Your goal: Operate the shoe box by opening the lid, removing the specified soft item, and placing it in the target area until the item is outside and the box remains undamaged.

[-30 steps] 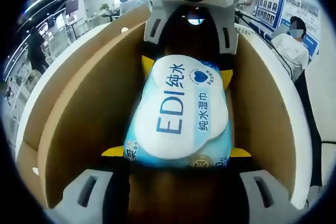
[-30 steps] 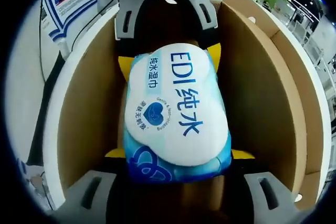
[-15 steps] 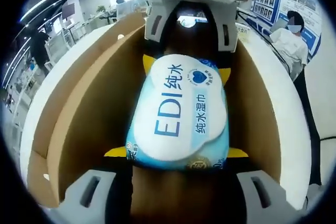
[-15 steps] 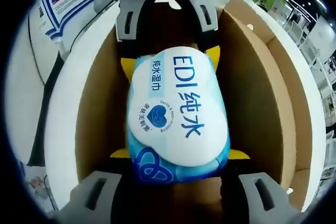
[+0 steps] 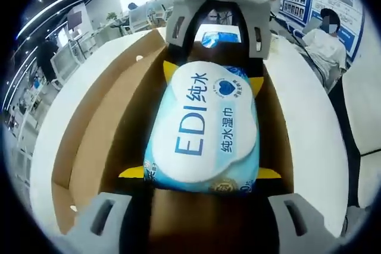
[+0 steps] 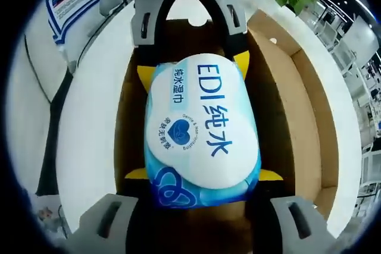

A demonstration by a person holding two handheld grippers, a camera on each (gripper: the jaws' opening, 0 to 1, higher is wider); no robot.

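My left tongs (image 5: 201,173) and right tongs (image 6: 201,176) each clamp an end of the wipes pack (image 5: 205,129) over the open box (image 5: 107,135). It looks soft, slick; end grips suit it.

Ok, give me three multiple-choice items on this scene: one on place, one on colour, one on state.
1. Where is the wet wipes pack?
A. Over the open shoe box
B. On the floor
C. Under a closed lid

2. What colour are its large letters "EDI"?
A. Red
B. Blue
C. Green

3. How is the pack held?
A. Lying loose
B. By one gripper
C. Between the left gripper and the right gripper, one at each end

Answers: 1 A, cardboard walls surround it below. 2 B, blue print on white. 3 C, yellow-tipped jaws sit at both ends.
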